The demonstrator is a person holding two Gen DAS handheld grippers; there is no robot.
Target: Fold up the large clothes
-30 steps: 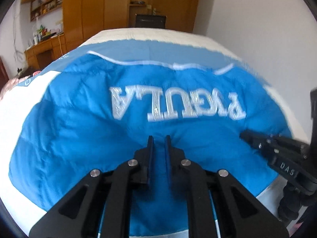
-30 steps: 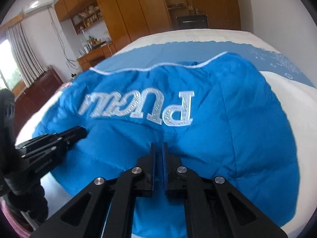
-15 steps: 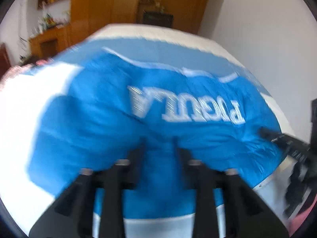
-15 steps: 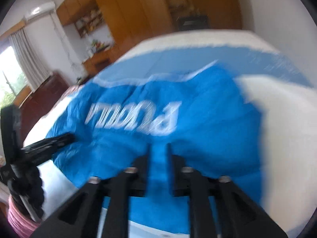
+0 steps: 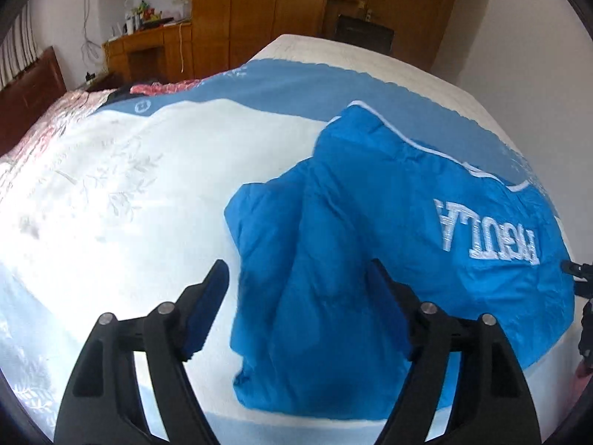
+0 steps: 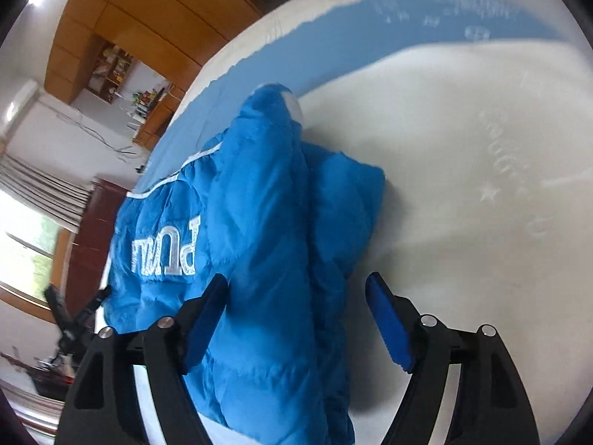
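Note:
A blue puffer jacket [image 5: 389,241] with white lettering lies folded on the white and blue bedspread [image 5: 122,193]. My left gripper [image 5: 298,296] is open and empty, its jaws wide apart above the jacket's left edge. In the right wrist view the jacket [image 6: 267,230] lies bunched with its right sleeve side folded over. My right gripper [image 6: 296,311] is open and empty, with its jaws spread over the jacket's right edge. The tip of the other gripper shows at the far right of the left wrist view [image 5: 578,270].
The bed fills most of both views, with white bedspread left [image 5: 92,222] and right [image 6: 481,204] of the jacket. Wooden wardrobes [image 5: 259,11] and a desk [image 5: 148,44] stand beyond the bed. A dark headboard [image 5: 26,85] is at the left. A window with curtains [image 6: 33,222] shows.
Both grippers have let go of the jacket and opened wide. The left one has swung left and the right one right, each now over a side edge of the jacket.

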